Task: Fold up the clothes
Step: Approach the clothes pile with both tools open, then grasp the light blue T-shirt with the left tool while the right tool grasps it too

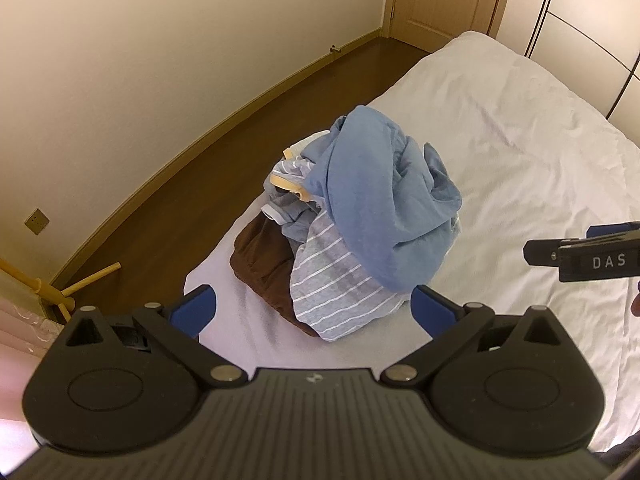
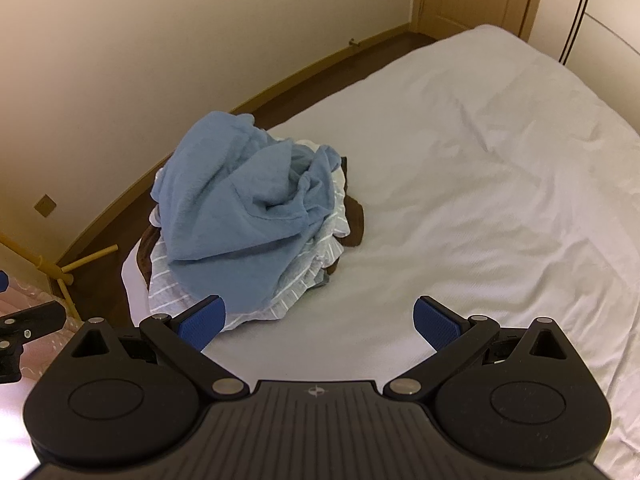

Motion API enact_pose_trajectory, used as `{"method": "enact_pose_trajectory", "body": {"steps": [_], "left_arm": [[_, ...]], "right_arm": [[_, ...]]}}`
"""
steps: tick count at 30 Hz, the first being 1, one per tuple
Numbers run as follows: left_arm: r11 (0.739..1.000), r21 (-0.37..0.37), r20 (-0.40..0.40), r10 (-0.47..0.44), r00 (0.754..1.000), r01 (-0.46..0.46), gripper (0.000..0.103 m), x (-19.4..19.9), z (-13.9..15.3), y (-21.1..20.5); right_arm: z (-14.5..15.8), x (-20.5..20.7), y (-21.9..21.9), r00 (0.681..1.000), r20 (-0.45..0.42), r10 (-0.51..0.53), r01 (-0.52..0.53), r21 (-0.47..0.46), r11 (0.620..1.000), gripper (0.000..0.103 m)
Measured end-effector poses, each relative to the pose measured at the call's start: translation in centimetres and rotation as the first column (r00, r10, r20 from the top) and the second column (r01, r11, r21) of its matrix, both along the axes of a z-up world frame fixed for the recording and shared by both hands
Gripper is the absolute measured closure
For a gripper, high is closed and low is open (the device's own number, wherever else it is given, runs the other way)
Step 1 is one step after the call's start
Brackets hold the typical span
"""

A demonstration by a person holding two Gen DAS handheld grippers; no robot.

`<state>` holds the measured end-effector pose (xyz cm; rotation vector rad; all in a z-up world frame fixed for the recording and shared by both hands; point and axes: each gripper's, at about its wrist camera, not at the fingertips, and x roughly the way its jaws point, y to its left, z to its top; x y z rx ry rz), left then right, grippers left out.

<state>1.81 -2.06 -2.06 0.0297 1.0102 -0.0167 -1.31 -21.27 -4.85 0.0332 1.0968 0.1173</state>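
Nearest, the left tongs (image 1: 314, 308) and the right tongs (image 2: 320, 318) were held released, nothing gripped, above the bed (image 1: 520, 140). Just beyond them a pile of clothes (image 1: 352, 216) was heaped near the bed's left edge, a blue garment (image 2: 236, 216) uppermost, a striped shirt (image 1: 332, 292) and a brown garment (image 1: 260, 260) beneath. Folding was judged not yet begun; one garment would first need to be picked off and spread flat. Yellow trim was shown only in the left view.
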Motion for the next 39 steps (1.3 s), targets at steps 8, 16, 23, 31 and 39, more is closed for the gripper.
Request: {"method": "enact_pose_trajectory", "body": {"steps": [8, 16, 23, 31, 39], "left_arm": [[1.0, 0.003, -0.009, 0.01, 1.0, -0.01, 0.001, 0.9, -0.4, -1.4], [0.999, 0.022, -0.016, 0.026, 1.0, -0.025, 0.001, 1.4, -1.1, -2.6], [0.999, 0.033, -0.022, 0.035, 0.999, -0.034, 0.001, 0.9, -1.3, -3.2], [0.999, 0.043, -0.022, -0.022, 1.0, 0.023, 0.001, 1.2, -2.3, -2.8], [0.968, 0.104, 0.011, -0.231, 0.973, 0.229, 0.001, 4.0, -4.4, -3.0]], "right_arm": [[-1.2, 1.3, -1.5, 0.999, -0.029, 0.023, -0.023, 0.014, 1.0, 0.0], [-2.2, 2.5, -3.1, 0.998, -0.037, 0.053, -0.052, 0.018, 0.998, 0.0], [-3.0, 2.6, -3.8, 0.995, -0.047, 0.092, -0.091, 0.016, 0.996, 0.0], [-3.5, 2.0, -3.6, 0.993, -0.049, 0.103, -0.102, 0.025, 0.995, 0.0], [-3.9, 1.0, -2.6, 0.981, 0.047, 0.19, -0.19, 0.011, 0.982, 0.002]]}}
